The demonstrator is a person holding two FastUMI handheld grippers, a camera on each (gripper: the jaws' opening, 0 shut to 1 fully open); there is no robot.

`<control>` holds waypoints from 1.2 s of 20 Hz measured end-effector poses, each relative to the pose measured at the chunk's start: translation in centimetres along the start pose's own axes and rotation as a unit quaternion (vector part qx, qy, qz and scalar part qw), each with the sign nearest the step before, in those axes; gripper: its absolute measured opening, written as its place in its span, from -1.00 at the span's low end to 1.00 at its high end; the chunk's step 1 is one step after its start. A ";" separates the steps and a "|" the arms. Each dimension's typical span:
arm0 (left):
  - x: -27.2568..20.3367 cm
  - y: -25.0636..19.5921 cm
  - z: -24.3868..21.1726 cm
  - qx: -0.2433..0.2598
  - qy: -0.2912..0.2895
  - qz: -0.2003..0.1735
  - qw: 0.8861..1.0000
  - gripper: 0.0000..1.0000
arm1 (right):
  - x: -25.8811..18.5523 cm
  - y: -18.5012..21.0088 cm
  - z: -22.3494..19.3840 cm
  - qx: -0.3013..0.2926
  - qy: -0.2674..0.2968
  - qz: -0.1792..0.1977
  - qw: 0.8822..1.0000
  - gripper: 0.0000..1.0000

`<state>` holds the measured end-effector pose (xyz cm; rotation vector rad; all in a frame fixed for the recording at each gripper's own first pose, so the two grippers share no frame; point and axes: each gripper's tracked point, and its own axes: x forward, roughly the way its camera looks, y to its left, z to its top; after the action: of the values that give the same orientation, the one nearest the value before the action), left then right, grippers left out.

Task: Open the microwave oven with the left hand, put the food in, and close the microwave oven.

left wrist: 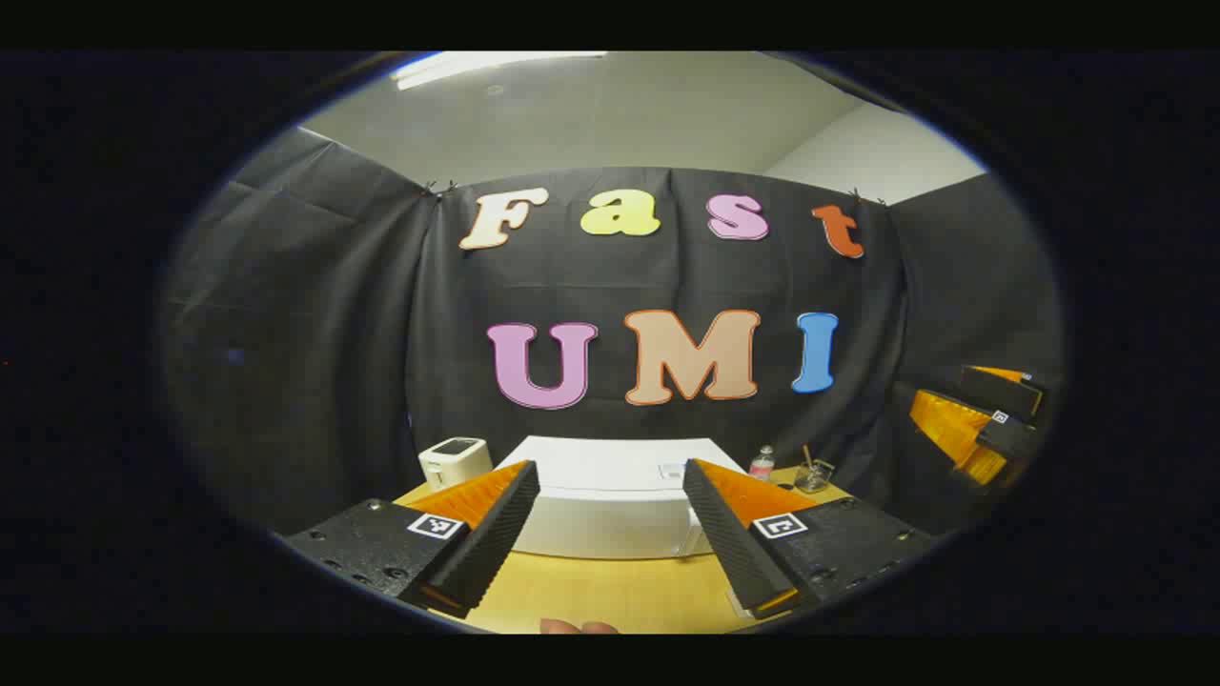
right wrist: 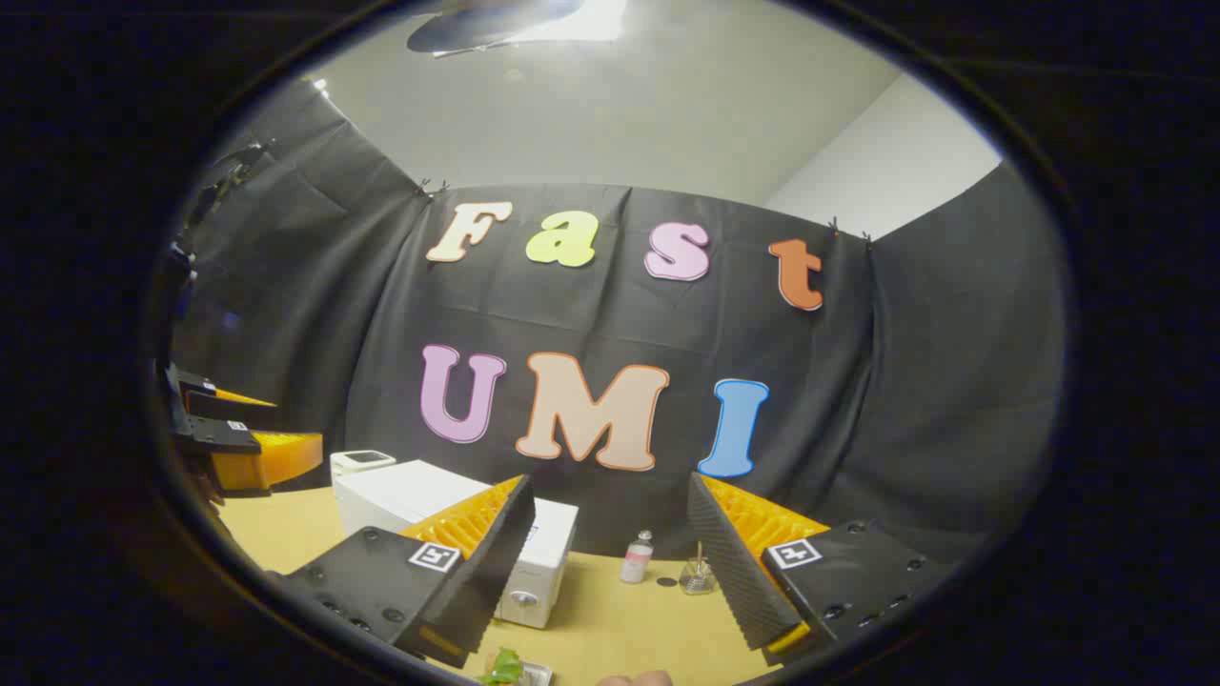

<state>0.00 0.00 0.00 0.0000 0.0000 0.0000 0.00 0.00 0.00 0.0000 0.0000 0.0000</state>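
Microwave oven (left wrist: 610, 500): shut, dead ahead of the left gripper (left wrist: 610, 534), on the wooden table (left wrist: 610, 591).
Left gripper: fingers spread, empty, nearer arm.
Right gripper (right wrist: 610, 562): fingers apart, empty; food (right wrist: 505, 667) just below.

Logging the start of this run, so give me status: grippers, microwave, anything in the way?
Left gripper open, empty. Right gripper open, empty. Microwave on the table, apparently shut, untouched. Food low in right gripper view. Nothing blocking the front.
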 end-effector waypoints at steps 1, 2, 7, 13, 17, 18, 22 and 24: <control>-0.1 0.0 0.2 0.002 -0.003 0.001 1.000 0.89 | 0.0 -0.1 0.1 0.001 -0.001 -0.001 1.000 1.00; -0.1 -0.1 0.4 0.001 -0.006 0.000 1.000 0.89 | 0.1 -0.2 0.2 0.003 -0.003 -0.002 1.000 0.94; -0.1 -0.3 0.1 0.000 -0.003 0.003 1.000 0.86 | 0.2 -0.2 -0.1 0.017 0.002 0.002 1.000 0.93; 0.0 -0.6 -0.2 -0.003 -0.002 -0.002 1.000 0.86 | 0.1 0.8 -0.5 0.007 0.006 0.013 1.000 1.00; 0.2 -0.6 -0.2 -0.003 -0.001 -0.001 1.000 0.86 | 0.5 0.8 -0.2 0.014 0.003 0.012 1.000 1.00; 0.2 -0.6 -0.2 -0.003 -0.002 -0.001 1.000 0.89 | 0.5 0.9 -0.1 0.016 0.002 0.012 1.000 0.99; 0.4 -0.6 -0.3 -0.001 -0.001 0.001 1.000 0.86 | 0.7 0.9 -0.6 0.018 0.004 0.013 1.000 0.99; 0.3 -0.5 -0.3 0.002 -0.002 0.001 1.000 0.86 | 0.7 0.8 -0.6 0.019 0.002 0.012 1.000 0.93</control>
<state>0.31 -0.52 -0.31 0.0038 -0.0038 0.0016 0.71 0.77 -0.61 0.0370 0.0040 0.0233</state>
